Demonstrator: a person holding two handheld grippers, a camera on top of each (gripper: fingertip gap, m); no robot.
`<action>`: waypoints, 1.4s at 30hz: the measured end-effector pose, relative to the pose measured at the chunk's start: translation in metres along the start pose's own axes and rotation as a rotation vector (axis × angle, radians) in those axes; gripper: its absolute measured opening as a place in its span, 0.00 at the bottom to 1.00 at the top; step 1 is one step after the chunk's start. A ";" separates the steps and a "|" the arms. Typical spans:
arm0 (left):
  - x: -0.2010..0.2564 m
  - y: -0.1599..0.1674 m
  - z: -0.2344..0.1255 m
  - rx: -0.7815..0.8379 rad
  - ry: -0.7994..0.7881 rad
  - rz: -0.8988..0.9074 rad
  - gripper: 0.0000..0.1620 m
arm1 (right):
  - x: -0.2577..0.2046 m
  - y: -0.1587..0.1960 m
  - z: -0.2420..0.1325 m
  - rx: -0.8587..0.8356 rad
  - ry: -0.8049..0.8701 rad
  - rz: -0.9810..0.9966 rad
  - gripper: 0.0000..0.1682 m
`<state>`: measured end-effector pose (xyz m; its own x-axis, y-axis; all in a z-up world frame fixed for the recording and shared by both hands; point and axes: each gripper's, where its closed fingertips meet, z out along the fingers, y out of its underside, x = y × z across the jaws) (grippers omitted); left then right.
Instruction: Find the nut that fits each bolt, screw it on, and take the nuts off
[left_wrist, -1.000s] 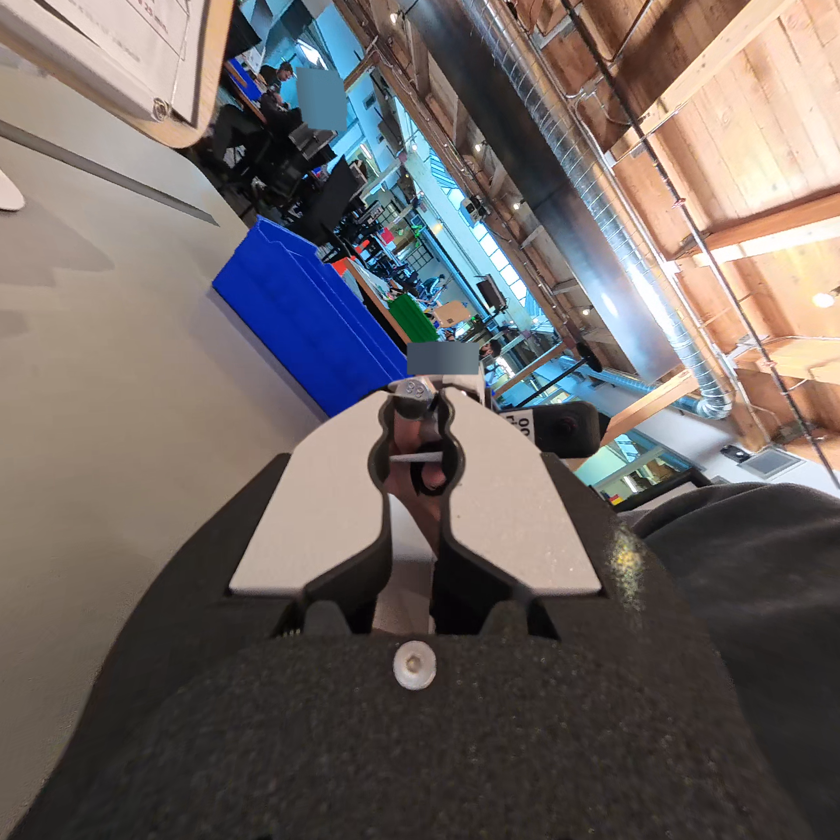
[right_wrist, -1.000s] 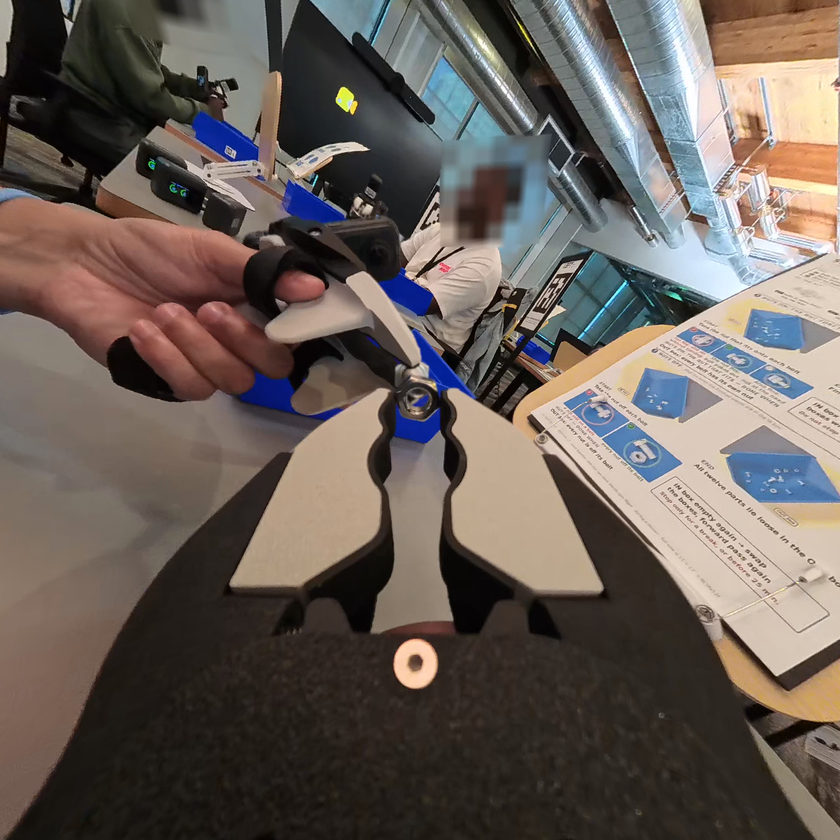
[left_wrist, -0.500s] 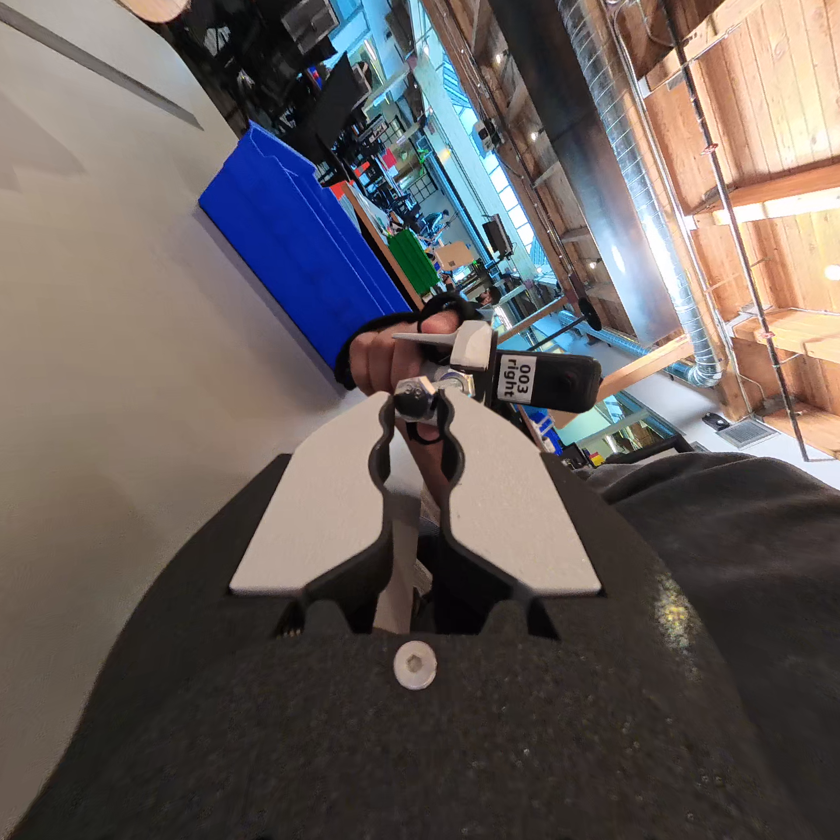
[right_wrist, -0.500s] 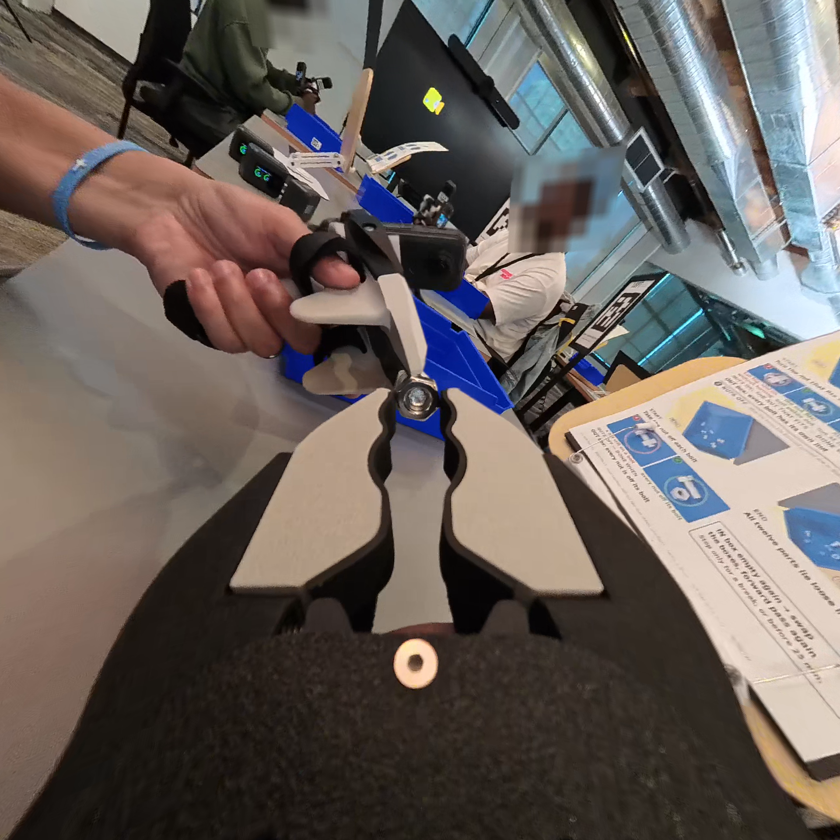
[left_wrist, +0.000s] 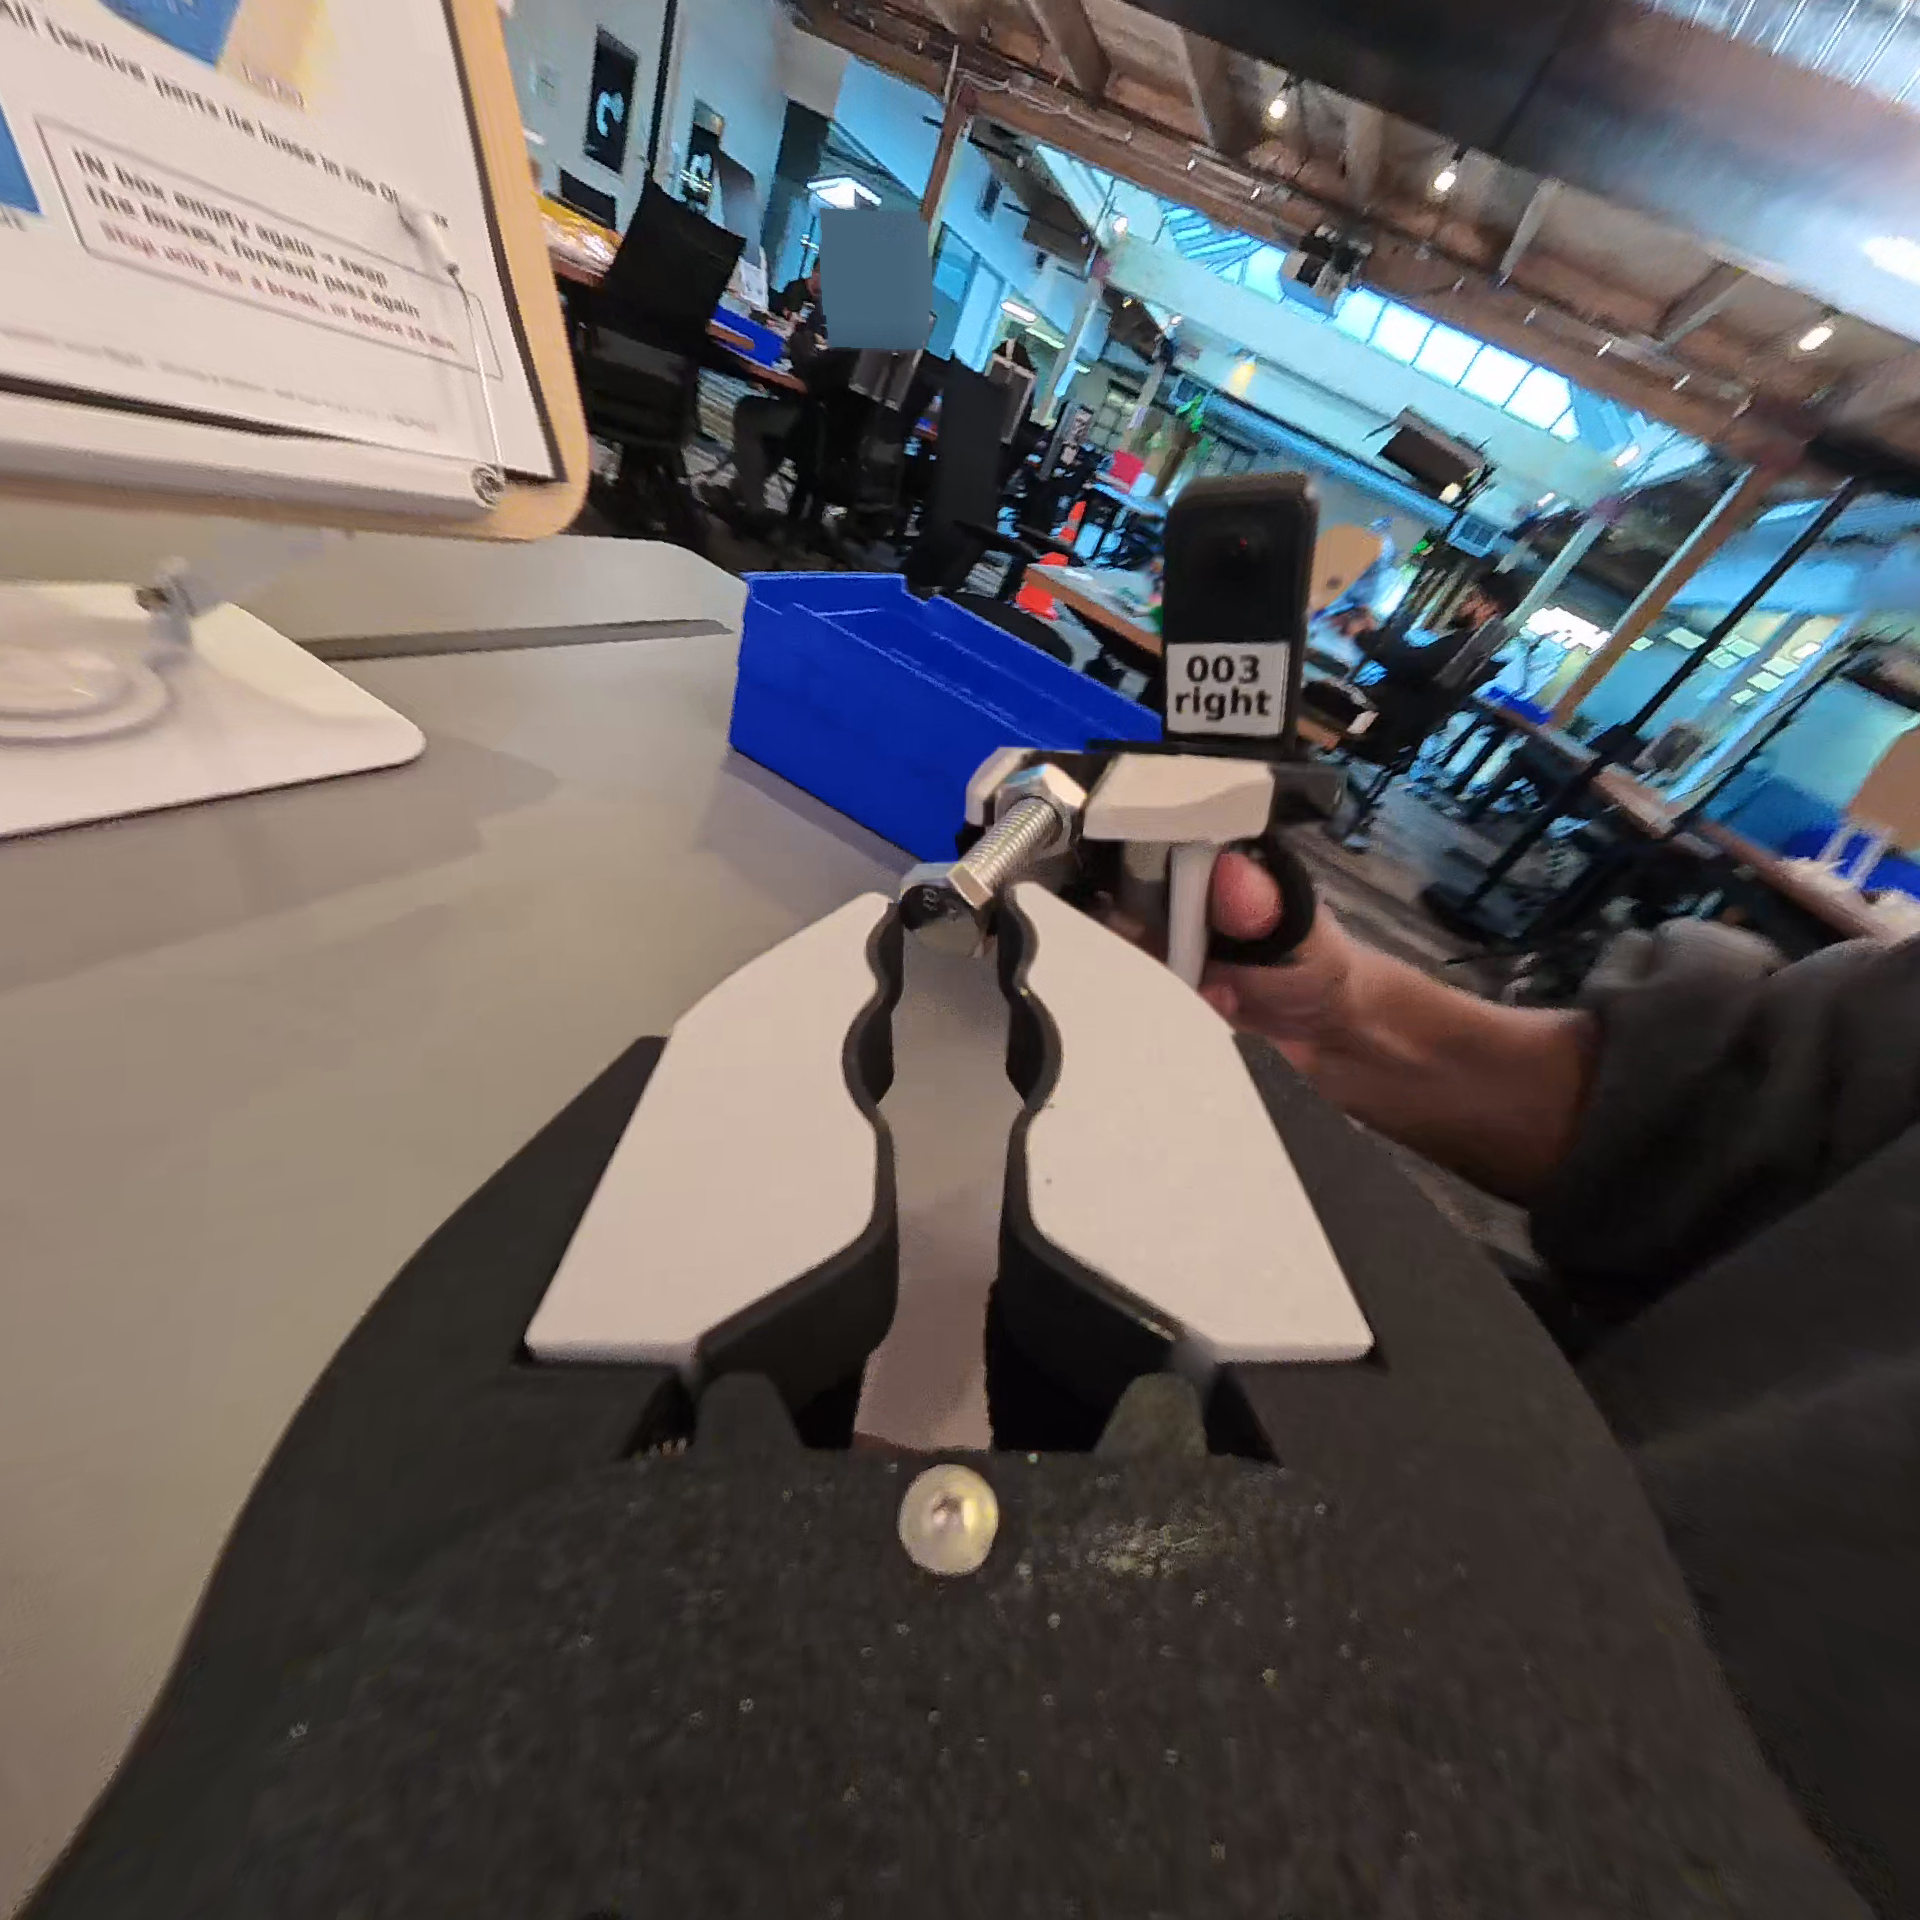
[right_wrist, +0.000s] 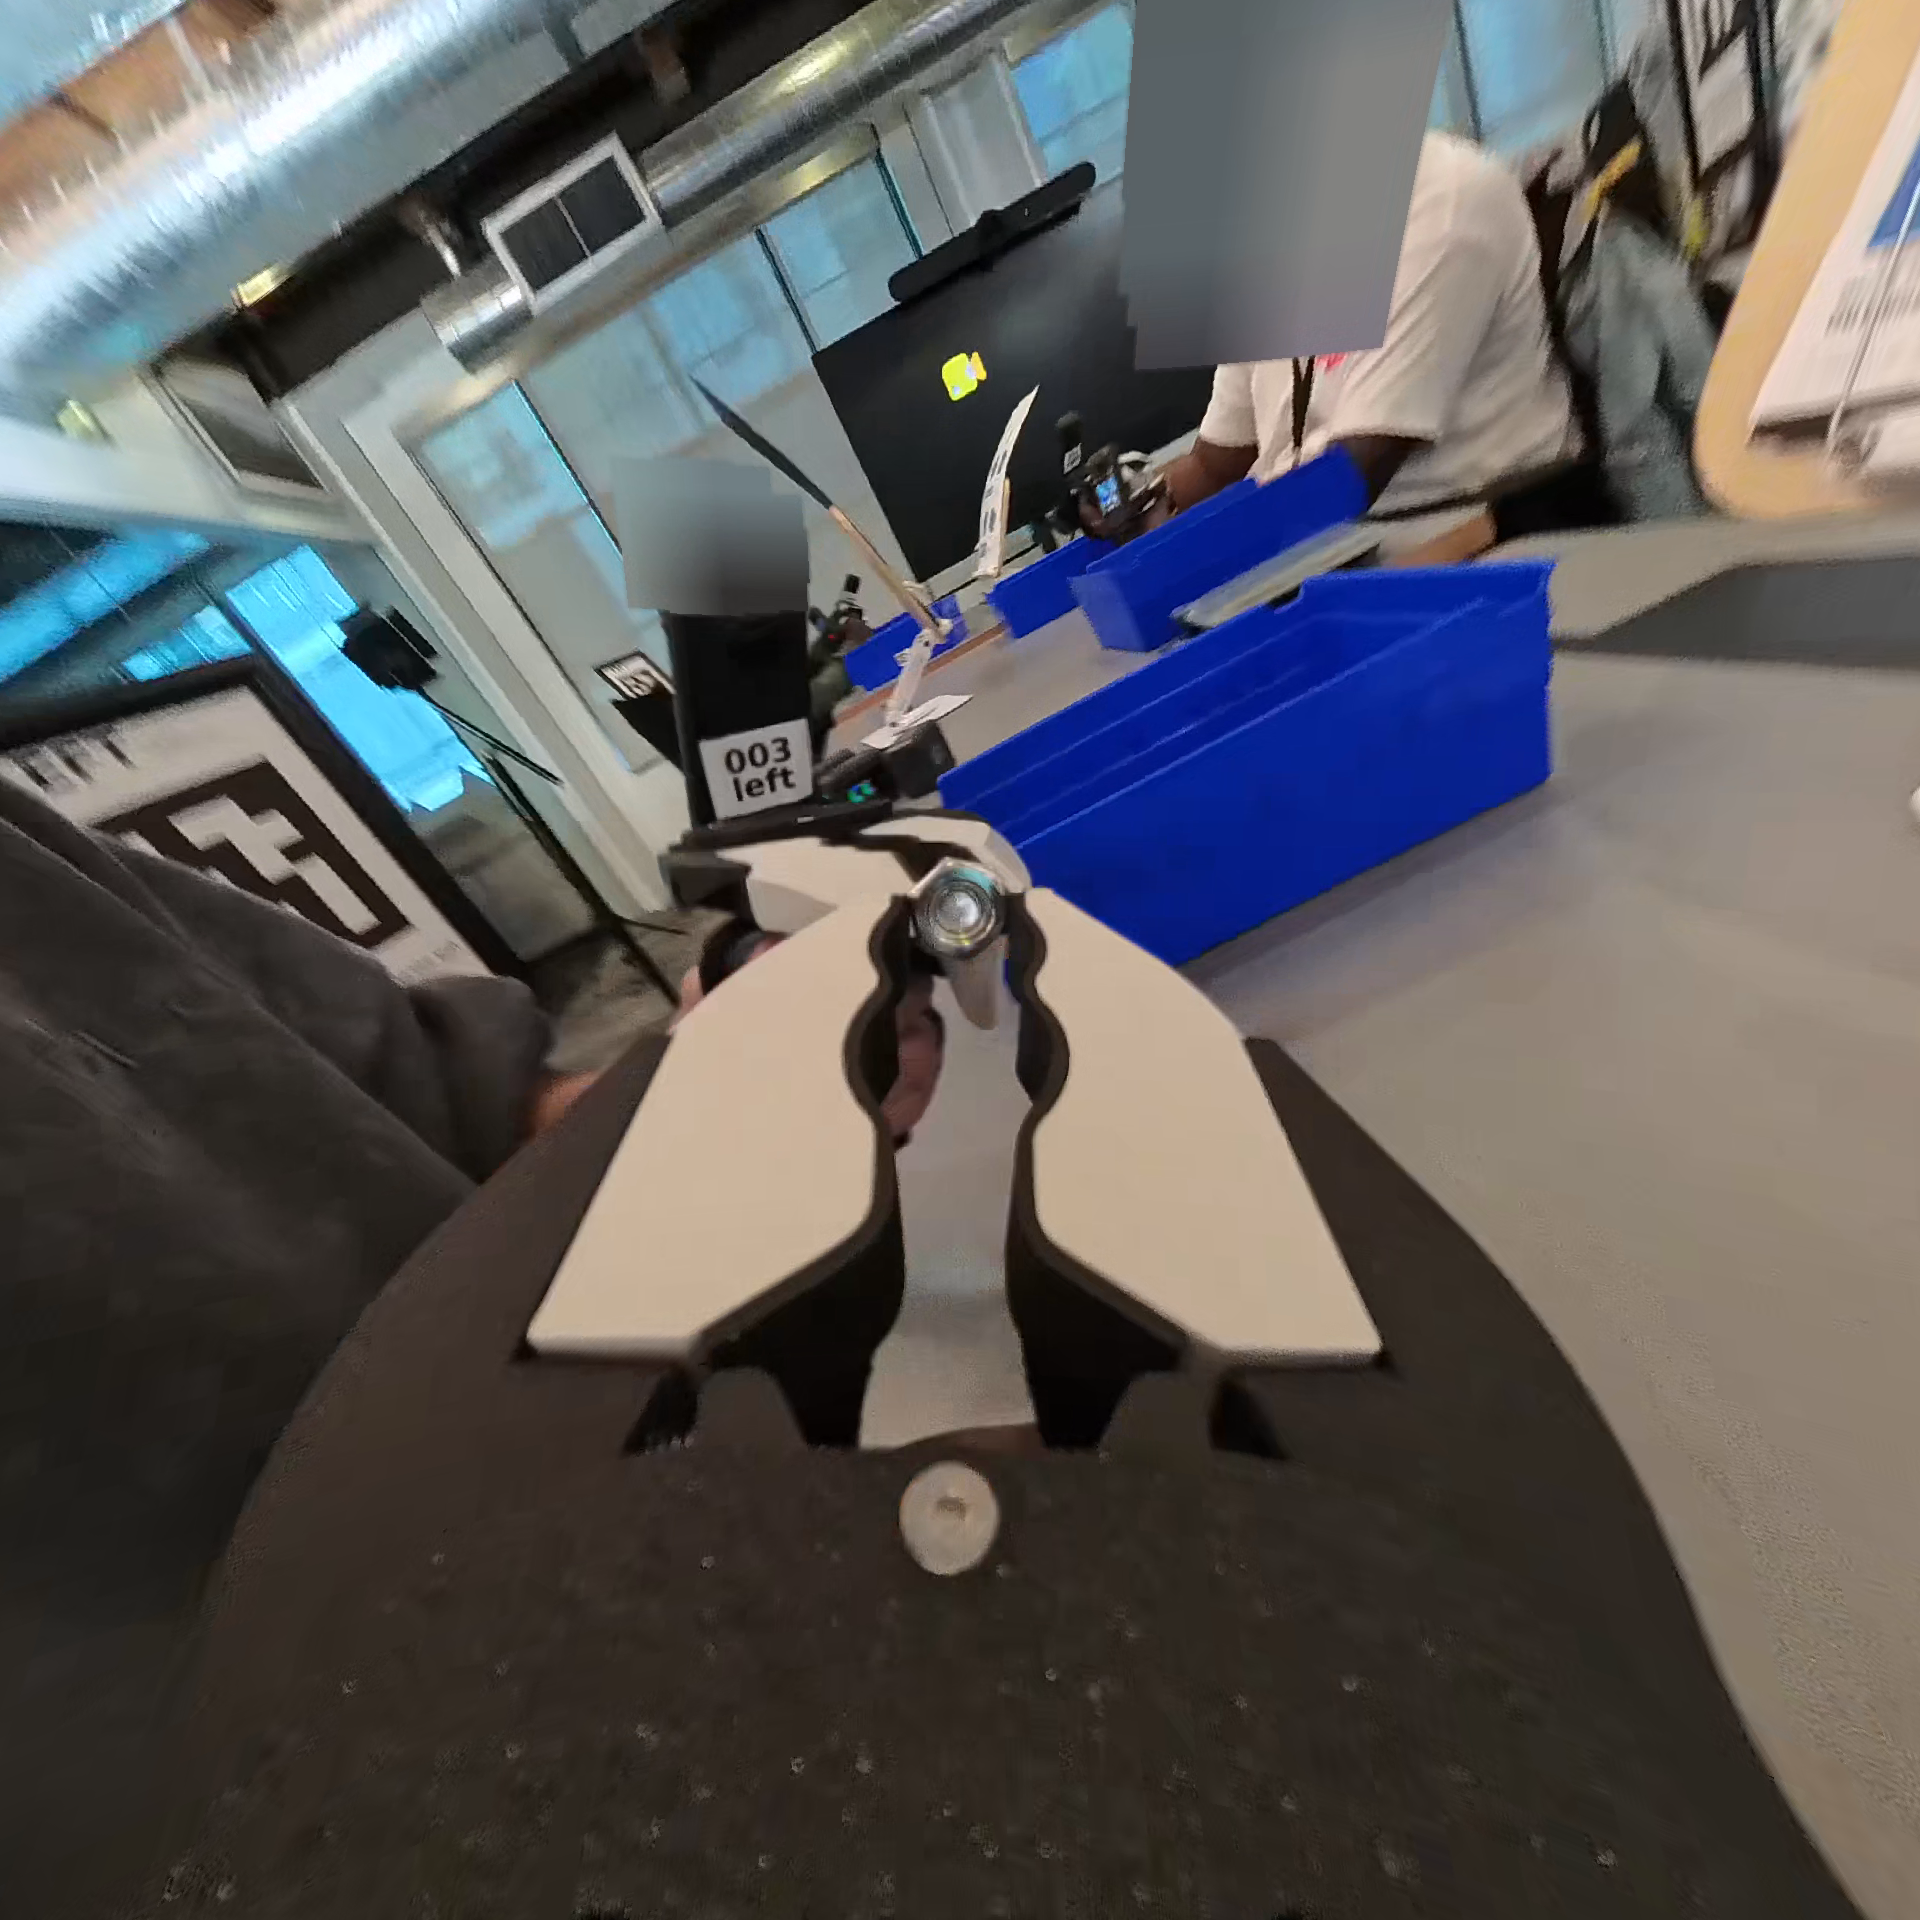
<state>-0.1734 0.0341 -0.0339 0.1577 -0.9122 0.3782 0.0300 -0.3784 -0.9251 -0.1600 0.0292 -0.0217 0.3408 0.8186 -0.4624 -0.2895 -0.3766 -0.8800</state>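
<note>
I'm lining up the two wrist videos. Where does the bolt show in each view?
Left wrist view: the bolt sits just above centre, its hex head in the left claw, its shank running up and right to the nut in the right claw.
Right wrist view: just above centre, end-on, ringed by the nut.
Shared landmark: the blue bin on the grey table.

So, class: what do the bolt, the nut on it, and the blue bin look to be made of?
Bolt: bright plated steel, apparently, with shiny silver threads and hex head.
Nut: same silvery metal, glinting facets.
Blue bin: probably moulded plastic, uniform saturated colour, smooth thin walls.
</note>
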 end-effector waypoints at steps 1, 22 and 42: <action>-0.001 0.001 0.000 -0.006 -0.020 0.036 0.10 | 0.001 0.001 0.000 -0.009 -0.008 0.069 0.11; -0.053 0.028 -0.009 -0.166 -0.427 0.219 0.04 | 0.031 0.025 0.001 -0.201 0.269 -0.155 0.11; -0.031 0.053 0.001 -0.366 -0.198 -0.002 0.04 | 0.022 0.046 0.002 -0.463 0.257 -1.188 0.11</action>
<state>-0.1755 0.0430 -0.0948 0.3463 -0.8769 0.3333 -0.3167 -0.4437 -0.8384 -0.1676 0.0308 -0.0718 0.3494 0.6663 0.6587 0.6218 0.3610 -0.6950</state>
